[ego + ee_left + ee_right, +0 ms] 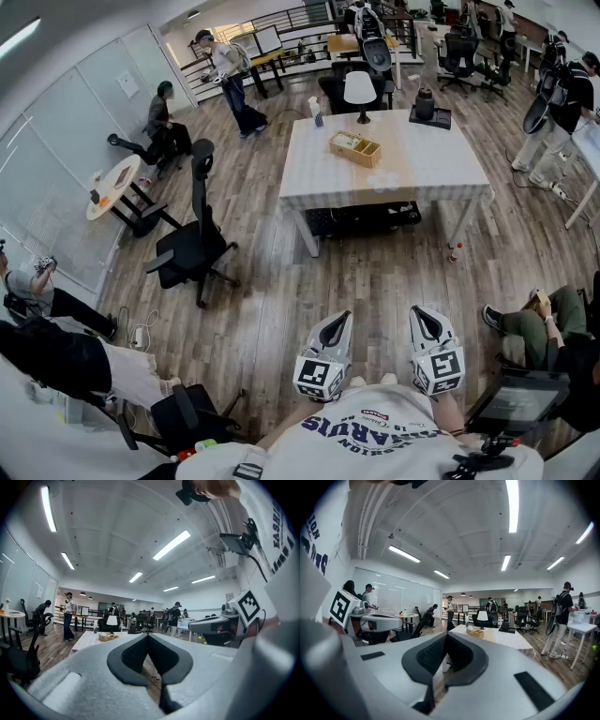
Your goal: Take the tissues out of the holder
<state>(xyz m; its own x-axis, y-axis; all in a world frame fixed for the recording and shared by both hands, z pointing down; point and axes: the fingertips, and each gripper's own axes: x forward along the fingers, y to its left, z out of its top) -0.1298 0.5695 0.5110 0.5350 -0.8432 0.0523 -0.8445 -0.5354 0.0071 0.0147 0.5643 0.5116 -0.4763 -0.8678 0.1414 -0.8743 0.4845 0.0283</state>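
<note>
The left gripper (345, 319) and right gripper (418, 314) are held side by side just in front of the person's shirt. Both are clenched, jaws pressed together on nothing. Beyond them is bare wooden floor (309, 272). The tissue holder (354, 148), a wooden box, stands well apart from both, straight ahead on the white table (422, 164).

The floor (281, 309) is wood planking with a dull sheen. The table (422, 178) wears a pale matt cloth, and the holder (354, 148) on it looks like light bare wood. The left gripper (341, 319) and right gripper (424, 312) have smooth matt grey plastic shells; the right one's 2 black pads (430, 654) look rubbery and finely textured
</note>
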